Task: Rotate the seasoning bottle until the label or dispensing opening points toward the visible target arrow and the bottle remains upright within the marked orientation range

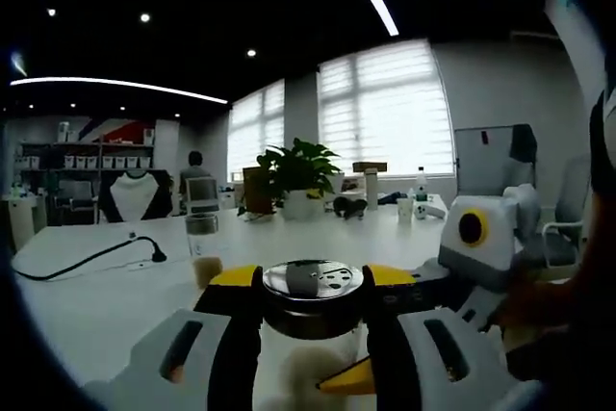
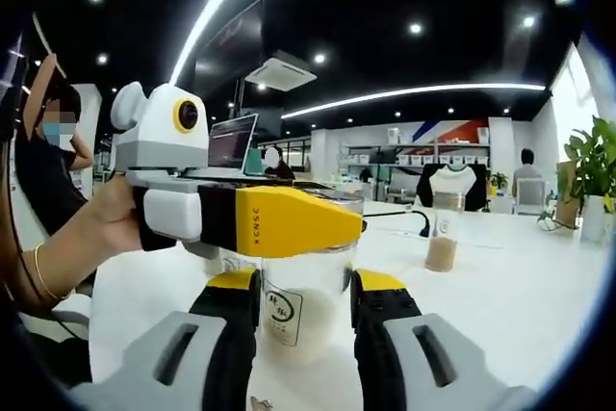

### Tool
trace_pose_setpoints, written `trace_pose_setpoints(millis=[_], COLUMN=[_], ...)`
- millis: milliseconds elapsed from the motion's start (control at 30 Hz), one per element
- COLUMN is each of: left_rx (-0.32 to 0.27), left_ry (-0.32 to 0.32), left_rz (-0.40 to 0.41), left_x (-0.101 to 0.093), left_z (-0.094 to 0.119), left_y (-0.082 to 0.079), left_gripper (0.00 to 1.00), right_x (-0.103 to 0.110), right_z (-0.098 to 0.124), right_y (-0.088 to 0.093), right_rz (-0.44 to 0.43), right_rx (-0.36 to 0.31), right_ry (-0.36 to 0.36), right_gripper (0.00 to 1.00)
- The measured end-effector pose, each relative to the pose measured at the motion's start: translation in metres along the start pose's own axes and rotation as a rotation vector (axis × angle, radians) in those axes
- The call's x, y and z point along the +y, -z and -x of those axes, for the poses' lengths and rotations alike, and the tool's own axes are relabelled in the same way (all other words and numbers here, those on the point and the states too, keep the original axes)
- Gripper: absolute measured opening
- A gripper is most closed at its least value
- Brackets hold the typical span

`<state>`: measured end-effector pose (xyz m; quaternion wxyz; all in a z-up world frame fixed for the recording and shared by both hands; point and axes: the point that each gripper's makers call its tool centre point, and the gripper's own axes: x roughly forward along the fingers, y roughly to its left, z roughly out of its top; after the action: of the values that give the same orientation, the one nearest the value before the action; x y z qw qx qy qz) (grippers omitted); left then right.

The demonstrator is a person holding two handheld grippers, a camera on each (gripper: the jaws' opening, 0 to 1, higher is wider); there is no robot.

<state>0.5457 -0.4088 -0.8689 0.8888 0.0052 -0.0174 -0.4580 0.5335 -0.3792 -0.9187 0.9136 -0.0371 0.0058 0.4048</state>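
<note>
While the white bench (image 1: 96, 305) stretches wide under both cameras, it carries everything in play, reaching back to bright shuttered windows (image 1: 385, 108) in the left gripper view. A leafy potted plant (image 1: 298, 175) stands toward the far edge of the bench, with a water bottle (image 1: 421, 192) and a paper cup (image 1: 405, 210) near it. A black cable (image 1: 87, 262) snakes across the bench's left part in that view. Beyond the bench, shelves (image 2: 423, 159) line the far wall, and a person (image 2: 527, 172) sits at a distance.

The left gripper (image 1: 313, 320) is clamped around the lid of the seasoning bottle (image 1: 313, 300), its yellow-tipped jaws pressing both sides of the metal cap, whose shaker holes face up. In the right gripper view this same left gripper (image 2: 289, 221) reaches in from the left, held by a hand (image 2: 101, 228), and sits across the bottle's top.

The right gripper (image 2: 305, 310) grasps the seasoning bottle (image 2: 303, 310) lower down, jaws closed against the clear body on either side; a white label with a round mark faces the camera. The bottle stands upright on the near part of the bench, partly filled with pale powder.

A second, smaller jar (image 2: 443, 228) with tan contents stands apart on the bench, farther back.
</note>
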Motion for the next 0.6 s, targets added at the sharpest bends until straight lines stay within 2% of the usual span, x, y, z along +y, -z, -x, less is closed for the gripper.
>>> trace_pose_setpoints(millis=[333,433,500,600], left_rx=[-0.006,0.021,0.038,0.04], left_ry=[0.031,0.025,0.02,0.008], left_rz=[0.004,-0.012,-0.053,-0.056], left_x=[0.0013,0.0033,0.0012,0.0051], left_z=[-0.003,-0.0042,-0.004,-0.0011], left_y=[0.0029,0.0024,0.002,0.0008], left_gripper=[0.43,0.43,0.43,0.43], right_x=[-0.0029,-0.0031,-0.0023,-0.0009], right_z=[-0.0014,-0.0043,-0.0062,-0.0085], right_y=[0.0006,-0.0002,-0.001,-0.0015], right_rz=[-0.005,0.0,0.003,0.005], right_rx=[0.003,0.006,0.003,0.004], right_ry=[-0.002,-0.013,-0.019,-0.024], right_gripper=[0.35,0.35,0.35,0.35])
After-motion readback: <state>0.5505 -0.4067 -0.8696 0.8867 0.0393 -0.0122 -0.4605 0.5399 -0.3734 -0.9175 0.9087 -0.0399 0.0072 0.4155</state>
